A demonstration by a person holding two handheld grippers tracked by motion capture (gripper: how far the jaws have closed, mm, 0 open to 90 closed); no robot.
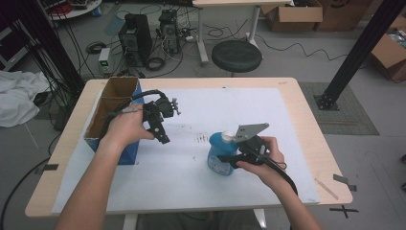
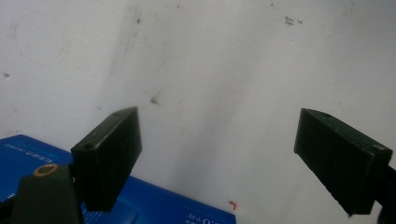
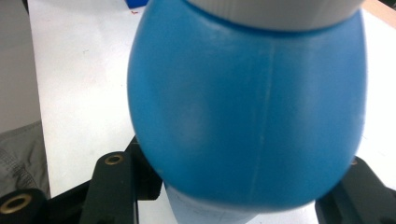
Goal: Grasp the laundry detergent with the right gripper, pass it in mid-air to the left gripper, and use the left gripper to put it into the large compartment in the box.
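While the person's forearms reach in from the bottom of the high view, each hand holds a black two-jaw gripper over a table (image 1: 306,124) covered by a white sheet (image 1: 191,163).

The right gripper (image 1: 229,159) is at the right of centre, clenched on a blue bottle (image 1: 221,154) that stands on the white sheet. The bottle has a rounded blue body and a white cap. A grey three-cornered plate sits on top of this gripper, and its cable trails back along the wrist. In the right gripper view, the bottle's blue body (image 3: 247,107) bulges large between the two black jaws, which press against its lower sides; the white cap band (image 3: 275,11) runs across the top, and a paler label shows at the bottle's base.

The left gripper (image 1: 163,138) is held above the sheet at the left of centre, well apart from the bottle, beside an open cardboard box with blue sides (image 1: 115,103) that stands at the table's left edge. In the left gripper view, its jaws stand apart with nothing between them, over the scuffed white sheet (image 2: 210,70), and a corner of the blue box (image 2: 154,203) lies below them.

Beyond the table, a black round stool (image 1: 236,55) and two computer towers (image 1: 135,38) stand on the grey floor.
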